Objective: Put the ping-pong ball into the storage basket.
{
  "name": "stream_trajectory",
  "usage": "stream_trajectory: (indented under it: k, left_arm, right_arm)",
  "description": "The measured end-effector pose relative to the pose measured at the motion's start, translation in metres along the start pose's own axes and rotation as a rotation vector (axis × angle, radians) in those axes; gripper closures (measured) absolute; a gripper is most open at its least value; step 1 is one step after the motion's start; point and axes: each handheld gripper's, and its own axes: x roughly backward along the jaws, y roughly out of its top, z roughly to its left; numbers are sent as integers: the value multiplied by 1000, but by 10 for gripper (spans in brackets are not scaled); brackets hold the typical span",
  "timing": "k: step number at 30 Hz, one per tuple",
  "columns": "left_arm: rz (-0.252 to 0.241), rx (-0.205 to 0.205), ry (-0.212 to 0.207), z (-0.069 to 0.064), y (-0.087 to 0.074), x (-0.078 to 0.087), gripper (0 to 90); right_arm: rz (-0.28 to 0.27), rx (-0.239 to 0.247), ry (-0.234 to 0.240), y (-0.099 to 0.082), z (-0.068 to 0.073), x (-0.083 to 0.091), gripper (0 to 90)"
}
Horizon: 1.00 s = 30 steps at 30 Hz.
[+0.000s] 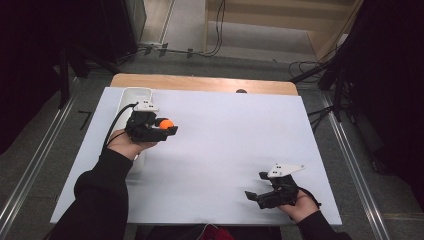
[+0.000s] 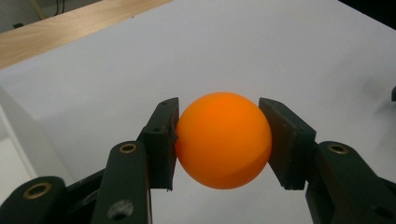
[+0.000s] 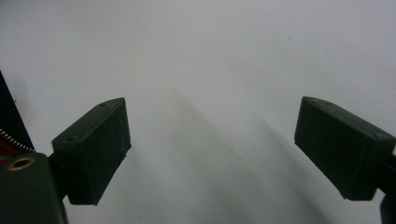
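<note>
Orange smooth plastic ball (image 2: 223, 140), round and glossy, sits pinched between the two black pads of the left tongs (image 1: 167, 127), held above the white sheet-covered worktop (image 1: 225, 150) near its far left corner. Such a slick sphere is gripped only at its sides, so a small tilt or loosened squeeze could likely let it pop out and roll off the worktop. Just behind the left hand stands a narrow white plastic tray (image 1: 131, 95). Right tongs (image 3: 212, 149) rest spread wide, holding nothing, well apart at the near right.
</note>
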Motion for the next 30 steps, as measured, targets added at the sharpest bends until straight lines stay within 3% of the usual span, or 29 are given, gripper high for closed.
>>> stream_trajectory:
  k: [17, 21, 30]
  left_arm:
    - [-14, 34, 42, 16, -3, 9, 500]
    - [-24, 19, 56, 17, -3, 10, 500]
    - [-16, 30, 91, 22, -4, 11, 500]
  right_arm:
    - [-1, 2, -3, 0, 0, 0, 93]
    - [-3, 5, -1, 0, 0, 0, 93]
    - [-2, 4, 0, 0, 0, 0, 93]
